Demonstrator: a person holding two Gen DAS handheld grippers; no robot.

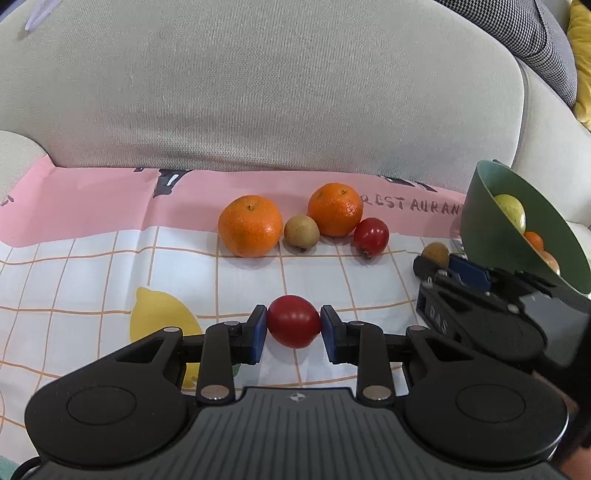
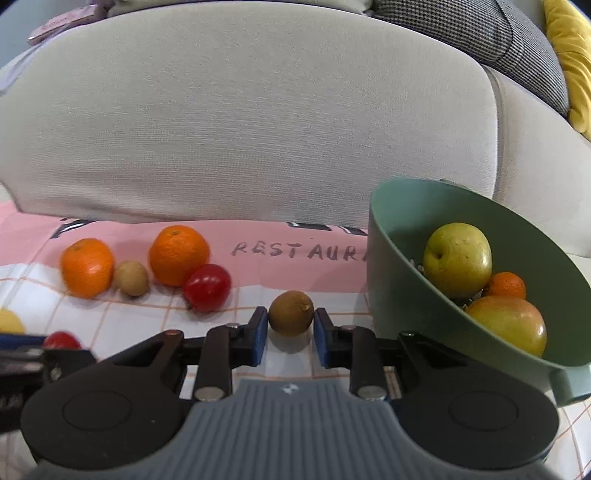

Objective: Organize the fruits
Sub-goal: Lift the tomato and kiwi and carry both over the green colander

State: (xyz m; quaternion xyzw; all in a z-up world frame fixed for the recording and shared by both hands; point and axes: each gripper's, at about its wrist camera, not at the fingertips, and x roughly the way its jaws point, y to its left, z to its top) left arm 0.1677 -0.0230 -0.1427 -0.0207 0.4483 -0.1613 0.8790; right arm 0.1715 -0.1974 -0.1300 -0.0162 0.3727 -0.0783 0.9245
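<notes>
My left gripper (image 1: 293,328) is shut on a small red fruit (image 1: 293,320) over the checked cloth. To the right, my right gripper (image 2: 290,326) is shut on a brown kiwi-like fruit (image 2: 290,313), just left of a tilted green bowl (image 2: 399,295). The bowl holds a yellow-green apple (image 2: 457,260), a small orange (image 2: 506,285) and a yellow-red fruit (image 2: 508,325). Further back on the cloth lie two oranges (image 1: 250,226) (image 1: 335,209), another brown fruit (image 1: 301,230) and a second red fruit (image 1: 371,236) in a row.
A grey sofa cushion (image 1: 258,92) rises right behind the row of fruit. The pink and checked cloth (image 1: 92,258) covers the surface, with bare room at its left. A checked cushion (image 2: 517,33) and a yellow one (image 2: 569,55) lie at the far right.
</notes>
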